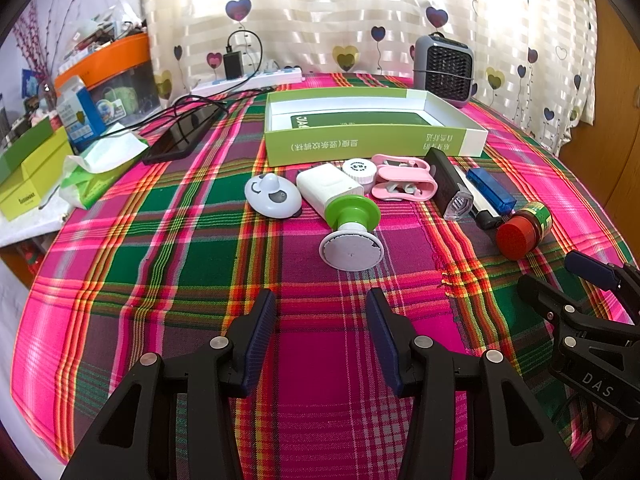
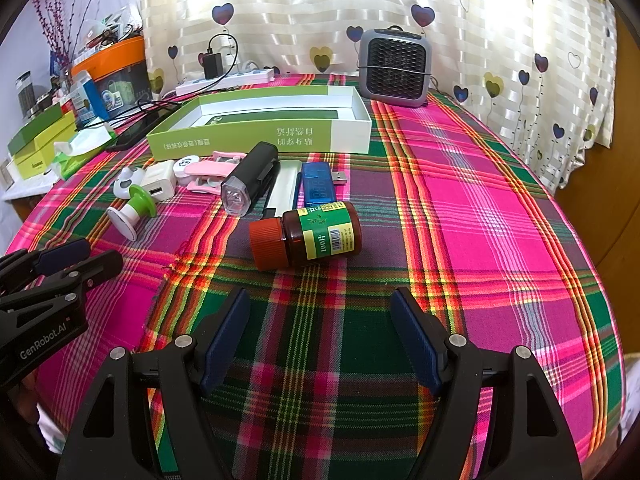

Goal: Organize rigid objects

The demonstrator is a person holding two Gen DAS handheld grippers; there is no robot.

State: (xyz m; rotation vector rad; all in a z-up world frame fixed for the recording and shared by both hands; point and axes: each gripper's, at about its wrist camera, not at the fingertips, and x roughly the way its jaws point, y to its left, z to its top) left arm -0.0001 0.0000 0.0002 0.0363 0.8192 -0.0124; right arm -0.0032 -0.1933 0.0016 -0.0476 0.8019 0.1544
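Note:
A green and white open box lies on the plaid tablecloth. In front of it sit small rigid items: a white oval gadget, a white charger, a green and white stamp-like piece, a pink clip, a black flashlight, a blue USB device, and a brown pill bottle with a red cap on its side. My left gripper is open near the stamp piece. My right gripper is open, just short of the bottle.
A grey fan heater stands behind the box. A power strip, a dark tablet, tissues and green boxes crowd the left. A curtain hangs behind the table.

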